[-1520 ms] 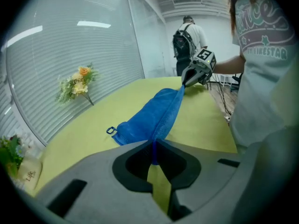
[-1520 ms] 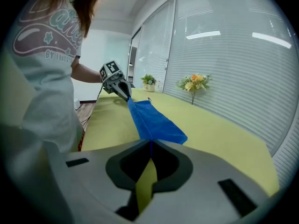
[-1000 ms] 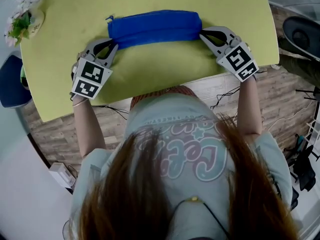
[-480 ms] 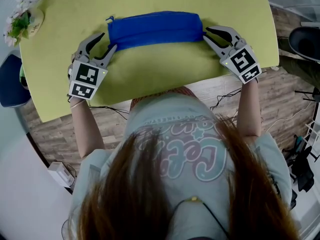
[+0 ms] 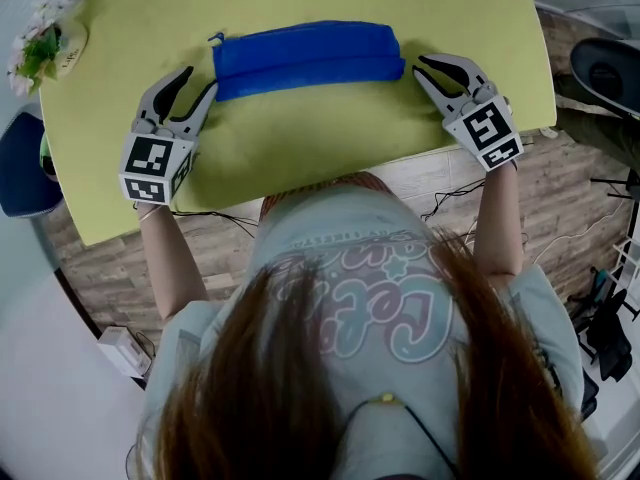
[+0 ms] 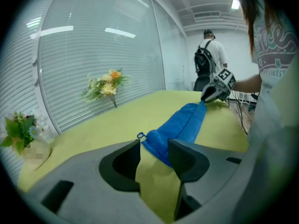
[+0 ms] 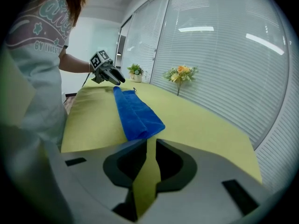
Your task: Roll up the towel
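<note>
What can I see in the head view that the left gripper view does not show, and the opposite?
Only the head view: a white box on the floor and black equipment at the lower right. Only the left gripper view: a person with a backpack standing far behind, a bouquet of flowers, and a ceiling light. Both: the rolled blue towel on the yellow table, and a small green plant at its corner.

I'm seeing a wide yellow-green tabletop (image 5: 300,138) sitting over grey wood-plank flooring (image 5: 570,203). Glass partition walls with horizontal blinds (image 6: 93,55) are running alongside, with white strip-light reflections (image 6: 120,32) glowing in them.
</note>
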A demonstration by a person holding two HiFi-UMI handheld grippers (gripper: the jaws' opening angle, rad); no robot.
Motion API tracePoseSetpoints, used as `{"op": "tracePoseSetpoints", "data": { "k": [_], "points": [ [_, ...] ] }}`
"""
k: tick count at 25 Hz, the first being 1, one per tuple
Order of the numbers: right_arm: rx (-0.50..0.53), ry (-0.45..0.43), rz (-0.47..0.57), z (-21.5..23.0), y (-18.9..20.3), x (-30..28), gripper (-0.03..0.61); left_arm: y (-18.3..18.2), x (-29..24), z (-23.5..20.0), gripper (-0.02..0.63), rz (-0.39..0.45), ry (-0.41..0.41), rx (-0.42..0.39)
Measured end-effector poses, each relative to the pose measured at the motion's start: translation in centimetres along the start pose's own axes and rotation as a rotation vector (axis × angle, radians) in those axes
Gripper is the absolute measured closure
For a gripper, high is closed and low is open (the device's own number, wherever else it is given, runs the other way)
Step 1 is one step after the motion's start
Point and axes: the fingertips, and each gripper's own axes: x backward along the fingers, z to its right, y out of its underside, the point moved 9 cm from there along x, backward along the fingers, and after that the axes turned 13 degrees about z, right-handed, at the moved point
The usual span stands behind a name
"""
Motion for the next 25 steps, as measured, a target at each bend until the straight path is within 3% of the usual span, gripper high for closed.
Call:
{"op": "tracePoseSetpoints", "data": {
  "k": [4, 8, 14, 16, 25],
  "points": [
    [0.054, 0.022, 0.036, -0.4, -0.8, 0.2, 0.515, -0.9, 1.6, -0.4, 0.428, 0.09, -0.053, 0.036],
    [0.103, 0.005, 0.091, -1.4, -2.1, 0.0, 0.528, -2.2, 1.5, 1.8, 0.428, 0.103, -0.02, -0.05],
    [0.136, -0.104, 0.139, -3.4, -3.3, -1.3, 0.531, -1.6, -0.1, 5.5, 0.434, 0.033, 0.078, -0.138],
    [0.154, -0.135, 0.131, -3.8, -3.4, -1.9, 0.531, -1.2, -0.4, 6.2, 0.474, 0.0, 0.1, -0.165],
    [0.161, -0.172, 0.082, -4.2, -2.5, -3.2, 0.503, 0.8, -1.4, 7.1, 0.486, -0.158, 0.106, -0.307]
  ]
}}
